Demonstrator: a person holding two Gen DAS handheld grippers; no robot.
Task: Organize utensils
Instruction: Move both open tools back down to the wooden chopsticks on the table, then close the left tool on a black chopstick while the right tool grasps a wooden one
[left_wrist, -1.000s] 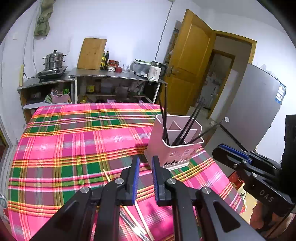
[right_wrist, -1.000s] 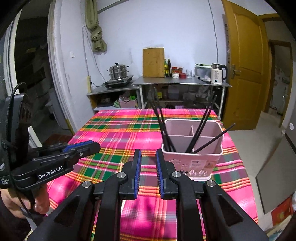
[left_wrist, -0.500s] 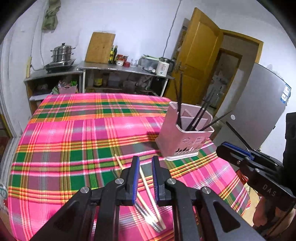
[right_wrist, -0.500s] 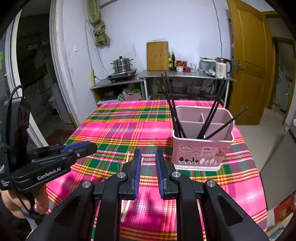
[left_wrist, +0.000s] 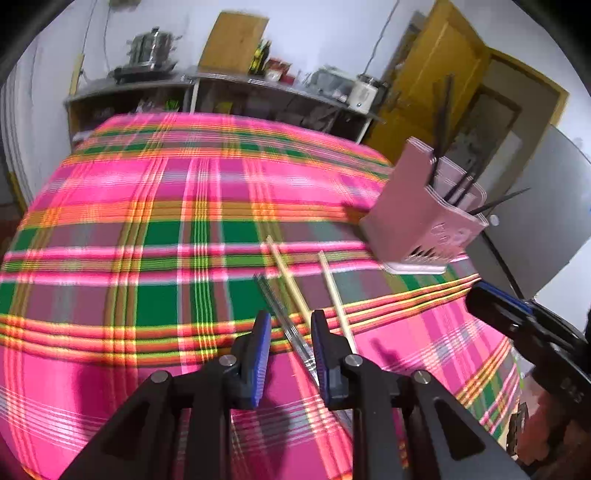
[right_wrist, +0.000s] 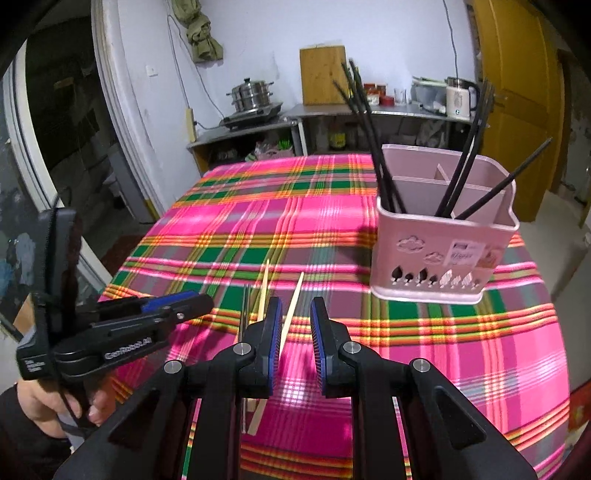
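Two pale wooden chopsticks (left_wrist: 334, 291) (right_wrist: 291, 310) and a pair of thin metal chopsticks (left_wrist: 275, 302) (right_wrist: 245, 306) lie on the pink plaid tablecloth (left_wrist: 147, 240). My left gripper (left_wrist: 290, 328) hangs low over them, its jaws opening, the metal pair showing in the gap, untouched. My right gripper (right_wrist: 295, 314) stands narrowly open above one wooden chopstick, gripping nothing. A pink utensil holder (right_wrist: 443, 251) (left_wrist: 417, 214) with several black chopsticks (right_wrist: 384, 158) stands behind on the right. The left gripper (right_wrist: 177, 306) is at the left of the right wrist view, held by a hand (right_wrist: 40, 402).
The table's near edge runs just below both grippers. Behind the table stands a metal counter (right_wrist: 332, 110) with a steamer pot (right_wrist: 253, 94), a cutting board (right_wrist: 323, 74) and a kettle (right_wrist: 460, 98). A yellow door (right_wrist: 513, 92) and a grey fridge (left_wrist: 535, 206) are to the right.
Both grippers have sunk toward the table and tipped down, so the loose chopsticks now lie right under the fingertips. The left jaws stand wider apart than before.
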